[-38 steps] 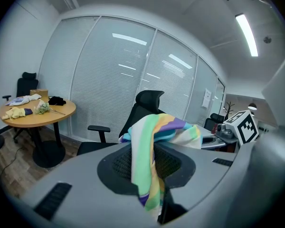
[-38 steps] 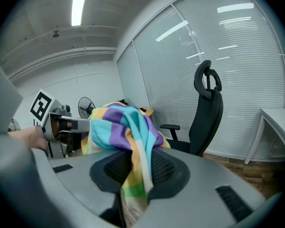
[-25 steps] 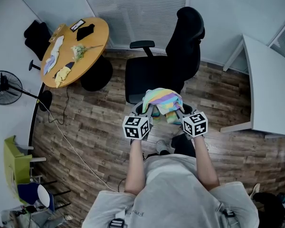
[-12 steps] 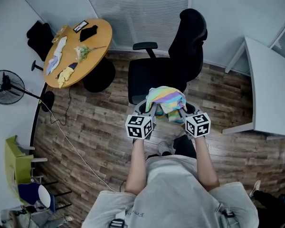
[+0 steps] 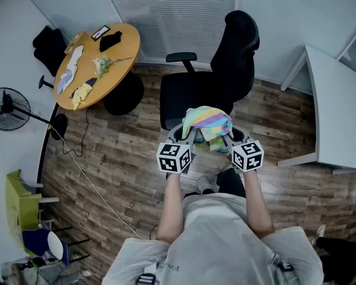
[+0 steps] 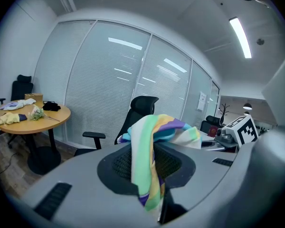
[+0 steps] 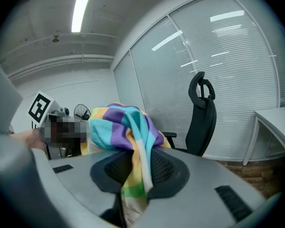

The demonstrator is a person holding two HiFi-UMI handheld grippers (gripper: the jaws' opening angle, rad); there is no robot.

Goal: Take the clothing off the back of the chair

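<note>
A striped pastel garment point(image 5: 207, 123) hangs bunched between my two grippers, held in the air in front of the black office chair point(image 5: 216, 79). My left gripper point(image 5: 188, 136) is shut on its left part; in the left gripper view the cloth point(image 6: 149, 158) is pinched between the dark pads and droops down. My right gripper point(image 5: 223, 138) is shut on the right part; in the right gripper view the cloth point(image 7: 133, 170) runs down through the closed jaws. The chair's back point(image 5: 237, 46) is bare, seen also beyond the cloth as the chair point(image 6: 138, 115) and the chair point(image 7: 203, 118).
A round wooden table point(image 5: 98, 70) with cloths and small items stands at the back left, a fan point(image 5: 5, 108) by the wall. A white desk point(image 5: 338, 111) is at the right. A cable point(image 5: 83, 171) trails over the wooden floor.
The garment and both grippers have barely shifted; the view moved slightly between the oldest frame and now. Both grips are unchanged.
</note>
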